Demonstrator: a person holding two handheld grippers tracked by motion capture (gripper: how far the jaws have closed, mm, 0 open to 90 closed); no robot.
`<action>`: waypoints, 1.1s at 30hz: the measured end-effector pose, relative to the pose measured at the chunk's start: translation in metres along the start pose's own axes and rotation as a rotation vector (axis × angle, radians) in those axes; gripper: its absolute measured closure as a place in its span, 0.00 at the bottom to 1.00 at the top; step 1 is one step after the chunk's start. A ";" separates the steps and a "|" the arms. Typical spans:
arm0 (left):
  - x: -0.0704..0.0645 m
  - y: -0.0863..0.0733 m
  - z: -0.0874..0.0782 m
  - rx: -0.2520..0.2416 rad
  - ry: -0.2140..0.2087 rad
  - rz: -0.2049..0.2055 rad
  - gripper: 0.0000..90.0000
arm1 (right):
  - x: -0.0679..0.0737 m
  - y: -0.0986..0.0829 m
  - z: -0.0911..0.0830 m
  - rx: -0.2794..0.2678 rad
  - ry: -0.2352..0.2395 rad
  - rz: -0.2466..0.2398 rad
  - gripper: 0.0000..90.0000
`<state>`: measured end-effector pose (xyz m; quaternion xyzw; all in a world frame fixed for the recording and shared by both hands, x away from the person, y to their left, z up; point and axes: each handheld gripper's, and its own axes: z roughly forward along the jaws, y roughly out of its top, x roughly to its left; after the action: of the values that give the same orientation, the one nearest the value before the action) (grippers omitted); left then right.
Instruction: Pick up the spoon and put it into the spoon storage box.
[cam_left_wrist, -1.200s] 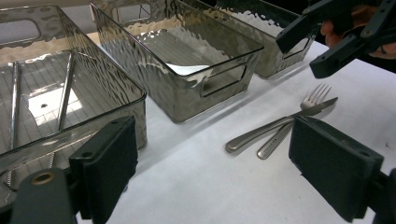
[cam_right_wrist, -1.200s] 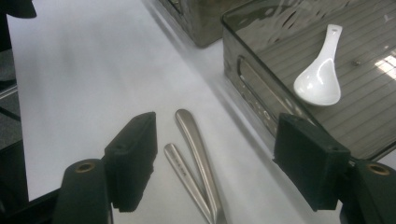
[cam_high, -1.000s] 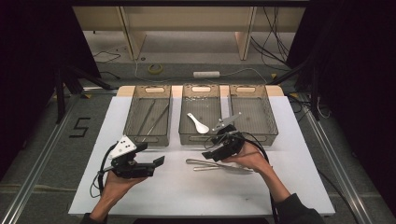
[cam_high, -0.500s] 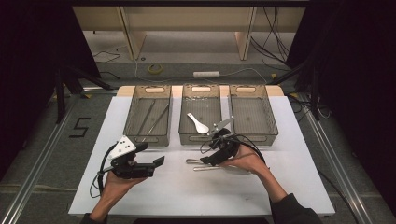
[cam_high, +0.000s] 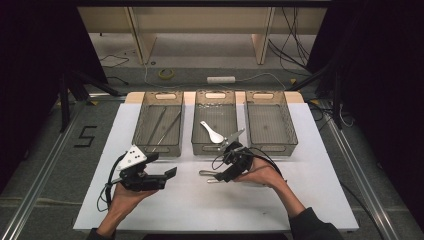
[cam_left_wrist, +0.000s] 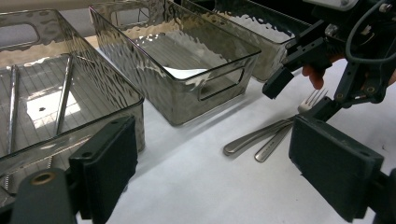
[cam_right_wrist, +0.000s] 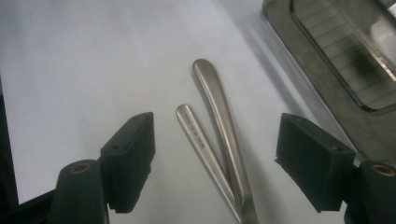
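The left gripper (cam_high: 167, 176) hovers above the white table (cam_high: 165, 215) with its jaws spread wide and nothing between them. Ahead of it and slightly to its left stands the left bin (cam_high: 159, 125), a smoky clear plastic box holding several long thin metal utensils (cam_left_wrist: 63, 95) that lie lengthwise on its ribbed floor; what kind they are is hard to tell.

Ahead of the left gripper's right jaw, and beyond the right gripper's tips, is the middle bin (cam_high: 215, 124), which holds one white spoon (cam_high: 211, 132) lying flat on its floor.

The right gripper (cam_high: 219, 176) sits just in front of the middle bin, tilted down toward the table, its jaws released and wide apart. Between them, in the right gripper view, lie two metal handles (cam_right_wrist: 215, 140) side by side on the table, their ends fanning apart; neither pad touches them. In the left gripper view one of the two is a fork (cam_left_wrist: 299, 112), its tines showing under the right gripper.

Farther right, behind the right hand (cam_high: 262, 172), stands the right bin (cam_high: 270, 122); nothing is visible inside it.
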<state>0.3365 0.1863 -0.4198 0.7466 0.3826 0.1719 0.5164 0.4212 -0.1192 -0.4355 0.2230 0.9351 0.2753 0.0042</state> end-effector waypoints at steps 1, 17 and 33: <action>0.000 0.000 0.000 0.001 0.000 0.000 0.17 | 0.001 0.000 0.001 0.008 -0.004 0.006 0.32; 0.000 0.000 0.001 0.001 -0.002 0.002 0.17 | -0.002 -0.003 0.014 0.098 -0.017 -0.014 0.33; 0.000 0.000 0.001 0.006 -0.004 0.007 0.17 | -0.003 -0.006 0.023 0.158 -0.031 -0.030 0.36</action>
<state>0.3369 0.1857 -0.4198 0.7497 0.3795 0.1709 0.5145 0.4242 -0.1132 -0.4583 0.2128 0.9570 0.1971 0.0051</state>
